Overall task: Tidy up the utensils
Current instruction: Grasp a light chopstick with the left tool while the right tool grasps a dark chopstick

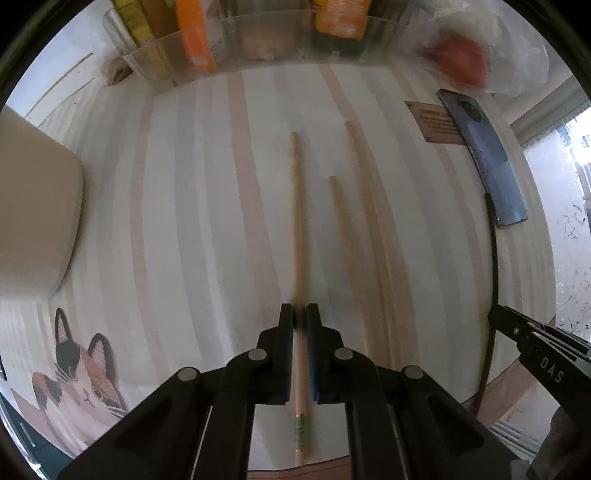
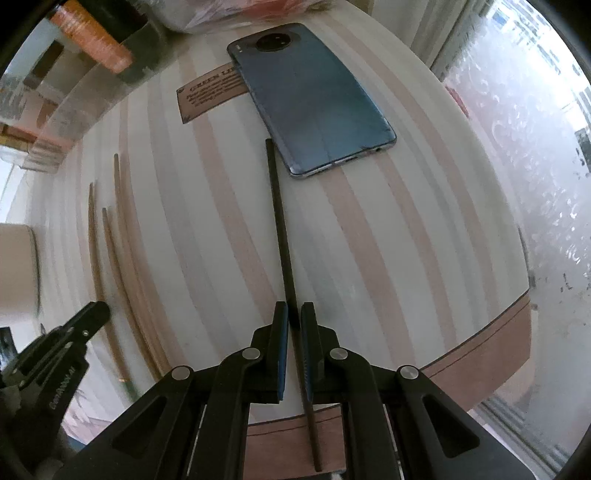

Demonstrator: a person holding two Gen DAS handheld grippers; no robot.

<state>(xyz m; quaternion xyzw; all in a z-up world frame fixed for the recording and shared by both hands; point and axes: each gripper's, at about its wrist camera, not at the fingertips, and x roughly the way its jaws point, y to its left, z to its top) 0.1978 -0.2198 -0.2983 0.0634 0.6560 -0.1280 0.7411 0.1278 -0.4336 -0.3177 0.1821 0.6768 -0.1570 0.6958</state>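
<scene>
Three wooden chopsticks [image 1: 297, 221] lie side by side on the striped mat [image 1: 184, 203] — the dark chopstick [image 2: 279, 221] well to their right, its far tip just beside the phone [image 2: 314, 99].

A striped tablecloth [image 2: 369, 240] with a printed cat [image 1: 85, 380] covers the table. A blue phone [image 2: 314, 99] lies face down, partly over a brown printed label [image 2: 207, 92]. A clear organizer [image 1: 221, 48] holds orange packets [image 1: 194, 33]. A beige container [image 1: 33, 206] sits nearby. A blurred red item, possibly wrapped in plastic [image 1: 461, 61], lies beyond the phone.
</scene>
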